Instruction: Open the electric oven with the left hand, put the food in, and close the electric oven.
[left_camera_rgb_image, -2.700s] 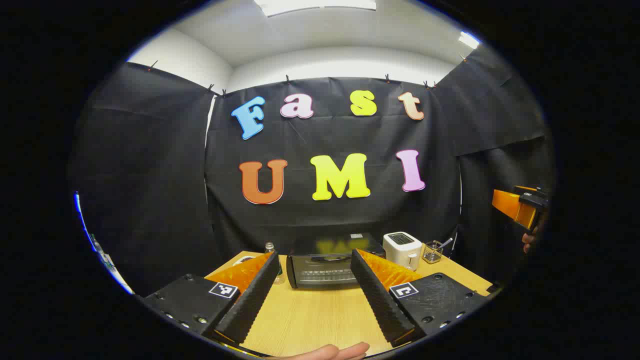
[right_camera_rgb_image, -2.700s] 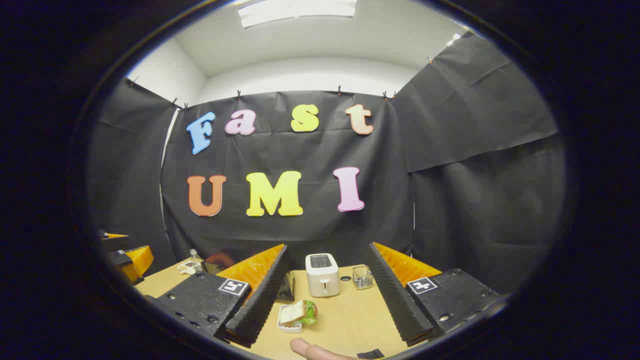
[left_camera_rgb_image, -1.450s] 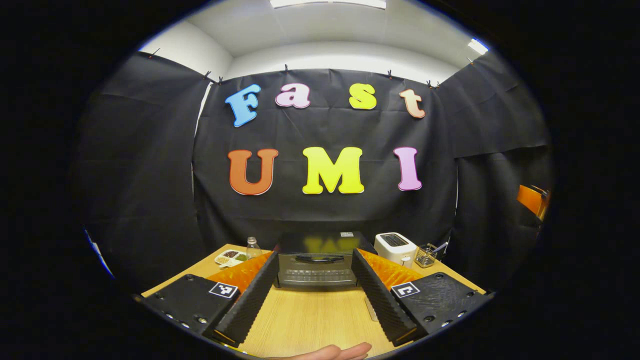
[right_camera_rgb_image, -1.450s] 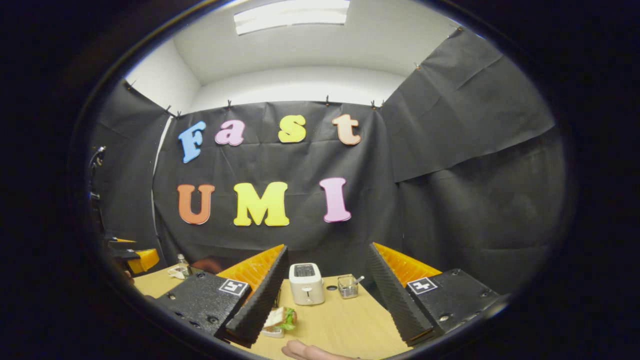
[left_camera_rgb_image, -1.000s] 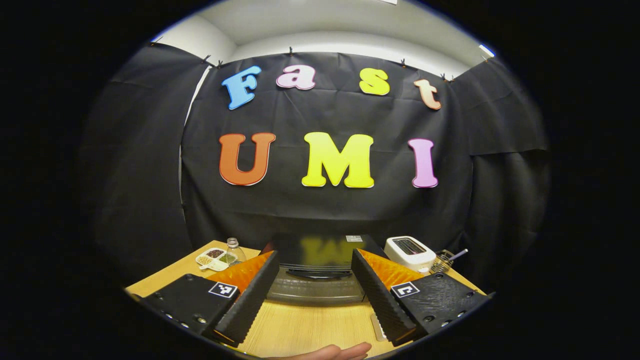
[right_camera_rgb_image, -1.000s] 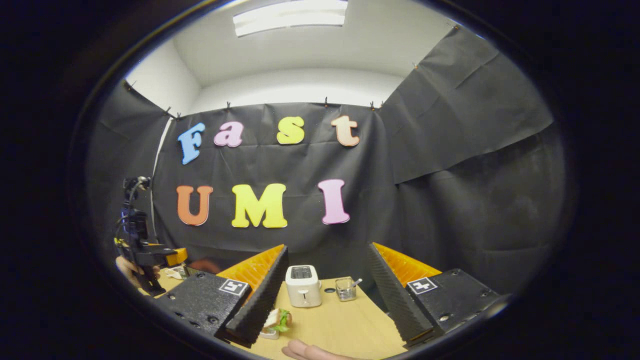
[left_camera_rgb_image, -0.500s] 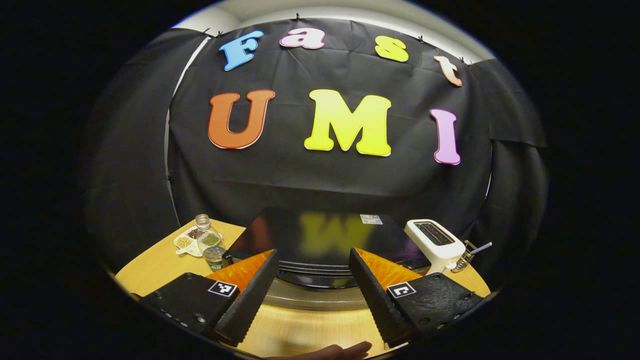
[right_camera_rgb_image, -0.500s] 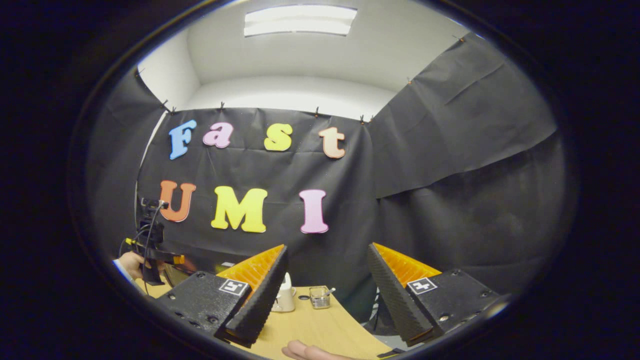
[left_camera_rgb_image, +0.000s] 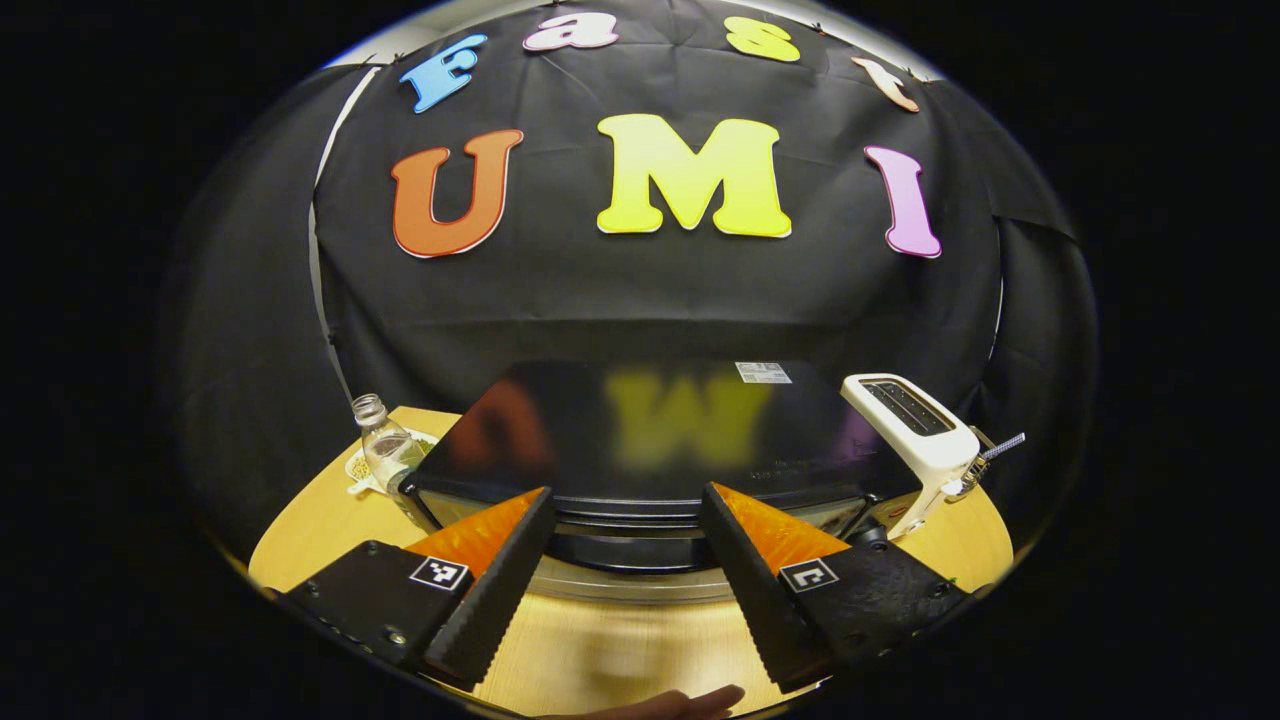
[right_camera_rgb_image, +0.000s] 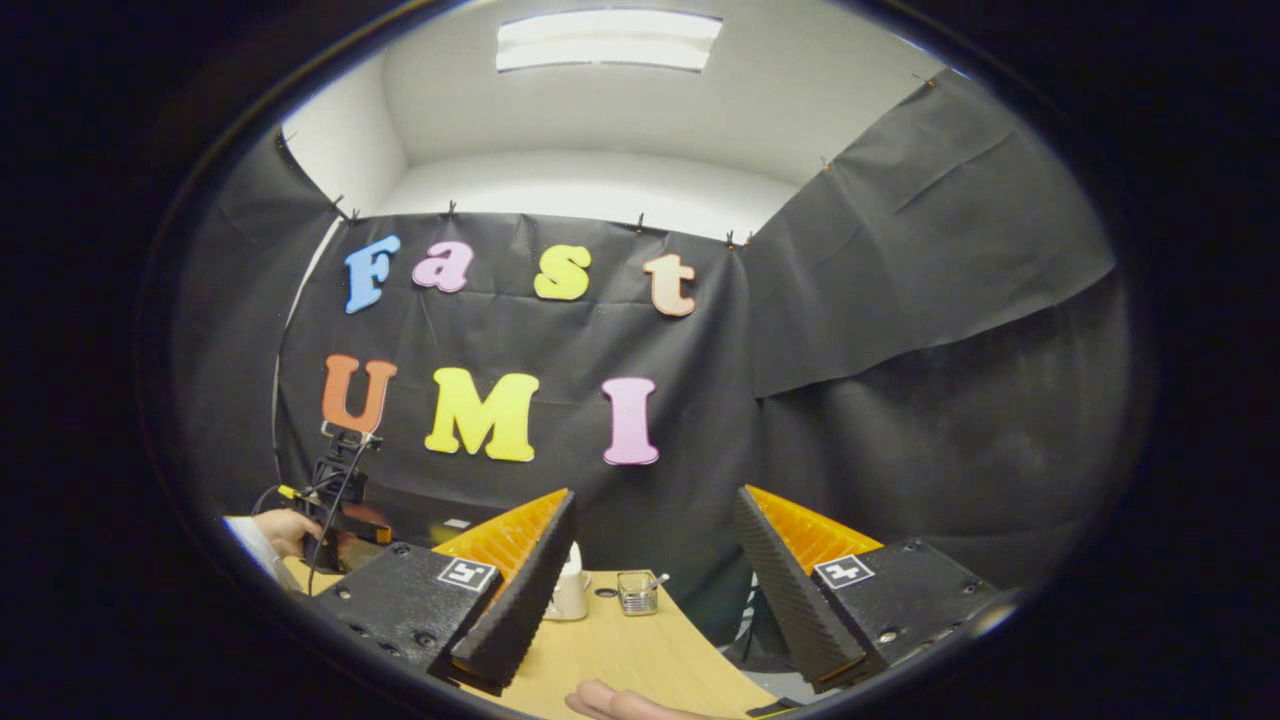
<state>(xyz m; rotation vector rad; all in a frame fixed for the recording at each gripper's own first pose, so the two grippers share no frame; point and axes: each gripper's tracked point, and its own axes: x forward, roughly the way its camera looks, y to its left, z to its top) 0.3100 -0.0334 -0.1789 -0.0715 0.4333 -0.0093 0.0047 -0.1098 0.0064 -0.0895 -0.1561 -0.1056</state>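
My left hand-held gripper (left_camera_rgb_image: 622, 560) is wide open and holds nothing. It is just in front of the electric oven (left_camera_rgb_image: 660, 440), near the upper edge of the oven's front, and its two fingers stand on both sides of the middle part of that front. I cannot tell if the fingers touch the oven. The black top of the oven is shiny and reflects the wall behind it. The oven stands on the wooden bench (left_camera_rgb_image: 300, 520). To the left of the oven there is a small clear bottle (left_camera_rgb_image: 383, 450), and just behind it a white dish (left_camera_rgb_image: 357, 468) with small compartments. To the right of the oven stands a white toaster (left_camera_rgb_image: 915, 440), and beside it a small wire holder (left_camera_rgb_image: 985, 462).

My right hand-held gripper (right_camera_rgb_image: 650, 590) is also wide open and empty, and it is above the right end of the bench. Between its fingers, farther away, I see the toaster partly hidden behind the left finger, and the small holder next to it. At the left edge of the right gripper view, my left hand (right_camera_rgb_image: 285, 530) holds the other hand-held gripper by the oven. I cannot see the food in these views.
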